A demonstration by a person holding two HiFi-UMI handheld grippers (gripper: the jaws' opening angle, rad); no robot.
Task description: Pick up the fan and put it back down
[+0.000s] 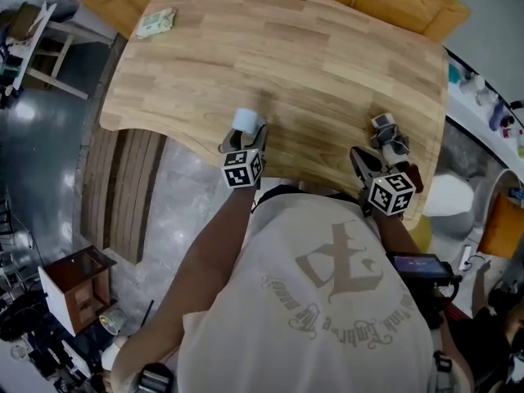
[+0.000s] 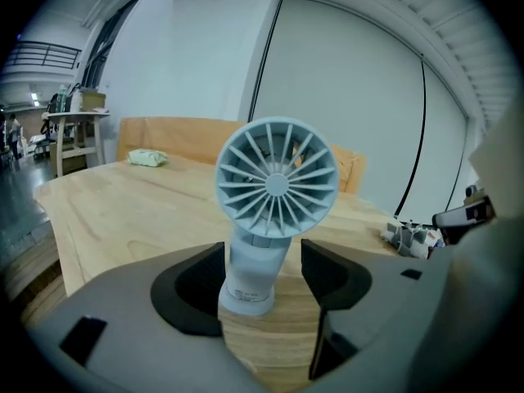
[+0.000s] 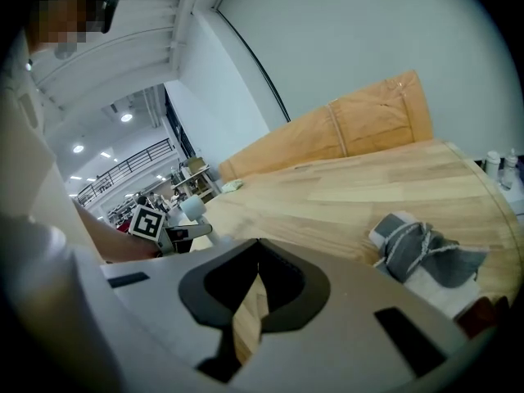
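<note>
Step in hand, by our reading: the grasp. The lift had not begun.

- The fan (image 2: 277, 184) stood upright on the table (image 1: 327, 64), near its 6 o'clock edge, grille facing the left gripper's camera.
- The left gripper (image 2: 260, 262) had its jaws spread either side of the fan's handle. At 3 o'clock of the handle a strip of bare wood showed between it and the jaw. At 9 o'clock the pad sat just beside the handle, possibly touching. The view there was too dark for us to settle it.
- The fan's foot appeared to rest on the wood, so we judged it unsupported by the gripper.
- The right gripper (image 3: 256, 256) had its jaws pressed together at the tips with nothing between them. It was held well apart from the fan, at the table's 4 o'clock.

Next move, as we judged it: close the jaws squarely on the handle below the head, then raise it straight up. The top-heavy head could tip if the pinch sat low or off-centre.

Hard to make out:
- From the head view only the top of the fan showed, at 12 o'clock of the left gripper.
- A grey bundle (image 3: 426, 248) lay at 2 o'clock in the right gripper view, partly cut off by the gripper body. We could not identify it.
- A pale green packet (image 1: 155, 22) at the table's 10 o'clock was too small to read.
</note>
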